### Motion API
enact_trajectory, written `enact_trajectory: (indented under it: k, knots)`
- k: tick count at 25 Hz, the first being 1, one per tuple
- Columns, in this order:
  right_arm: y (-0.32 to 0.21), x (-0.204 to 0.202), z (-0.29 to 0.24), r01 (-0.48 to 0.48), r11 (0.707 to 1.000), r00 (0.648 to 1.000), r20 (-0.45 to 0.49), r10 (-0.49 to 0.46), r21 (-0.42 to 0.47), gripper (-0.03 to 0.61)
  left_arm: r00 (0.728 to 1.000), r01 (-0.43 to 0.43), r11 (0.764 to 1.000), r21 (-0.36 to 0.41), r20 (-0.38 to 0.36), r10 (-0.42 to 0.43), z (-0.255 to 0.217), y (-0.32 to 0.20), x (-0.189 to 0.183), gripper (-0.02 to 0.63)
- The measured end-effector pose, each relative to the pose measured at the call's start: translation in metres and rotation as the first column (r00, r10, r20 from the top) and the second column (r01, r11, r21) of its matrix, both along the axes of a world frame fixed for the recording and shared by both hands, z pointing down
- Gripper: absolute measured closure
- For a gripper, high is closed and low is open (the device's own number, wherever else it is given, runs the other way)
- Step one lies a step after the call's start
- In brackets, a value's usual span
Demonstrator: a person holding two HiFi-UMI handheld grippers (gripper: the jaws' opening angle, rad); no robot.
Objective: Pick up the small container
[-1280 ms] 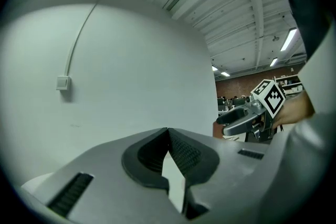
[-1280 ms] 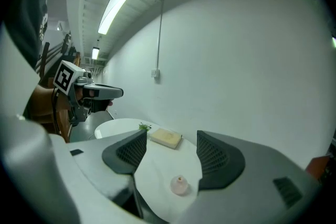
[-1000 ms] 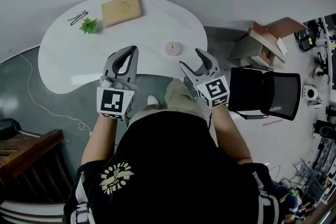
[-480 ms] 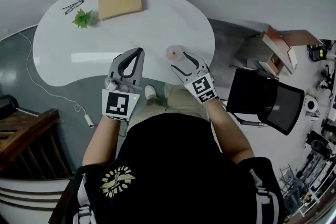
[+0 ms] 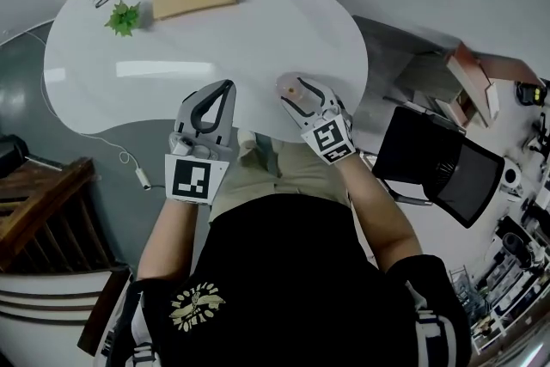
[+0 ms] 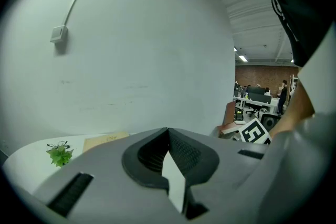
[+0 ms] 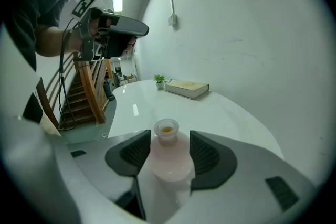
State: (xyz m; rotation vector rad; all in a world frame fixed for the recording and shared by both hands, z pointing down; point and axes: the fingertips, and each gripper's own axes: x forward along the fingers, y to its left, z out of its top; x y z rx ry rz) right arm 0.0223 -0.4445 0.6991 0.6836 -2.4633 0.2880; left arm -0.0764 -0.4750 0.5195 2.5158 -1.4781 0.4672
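Since a second ago both grippers have come forward over the counter edge. At left, the left tongs hover clenched on nothing. The right tongs pinch the small pink container (standing on the counter's near edge), so the grasp looks made and lifting remains. No writing is readable, only square markers.

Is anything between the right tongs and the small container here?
Nothing visible does. The small container already stands between the jaws of the right tongs, both pads against its sides, near the edge of the white table.
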Motion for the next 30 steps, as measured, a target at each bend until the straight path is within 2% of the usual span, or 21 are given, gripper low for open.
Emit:
enact_trajectory:
  k: [3,6,10,15,21,26,30]
  knots:
    - [0.001,0.0,-0.001,-0.001,1.0,1.0,0.012,0.0,0.027,0.335,1.0,0.001,1.0,-0.01,0.002,-0.001,0.01,-0.002,0.001,0.594]
    - [-0.001,-0.004,-0.007,0.005,0.998,1.0,0.023,-0.007,0.061,0.394,1.0,-0.009,1.0,-0.02,0.0,0.009,0.017,0.001,0.006,0.594]
    - [-0.004,-0.01,-0.007,0.006,0.998,1.0,0.027,-0.008,0.07,0.413,1.0,-0.027,0.999,-0.028,0.0,0.027,0.021,0.006,0.013,0.594]
    - [-0.007,-0.011,-0.013,-0.003,0.999,1.0,0.023,0.002,0.04,0.422,1.0,-0.025,1.0,0.007,0.0,0.025,0.001,0.01,0.008,0.594]
    - [-0.008,-0.021,-0.054,-0.023,1.0,1.0,0.018,0.023,0.018,0.422,1.0,-0.003,0.999,0.047,0.015,0.002,-0.031,0.016,-0.015,0.594]
    - [-0.007,-0.028,-0.103,-0.027,0.999,1.0,0.015,0.027,0.045,0.422,1.0,-0.002,0.994,0.105,0.027,-0.001,-0.062,0.017,-0.027,0.594]
    - [-0.001,-0.032,-0.139,-0.026,0.998,1.0,0.011,0.026,0.057,0.422,0.999,0.0,0.995,0.1,0.051,-0.005,-0.074,0.025,-0.036,0.594]
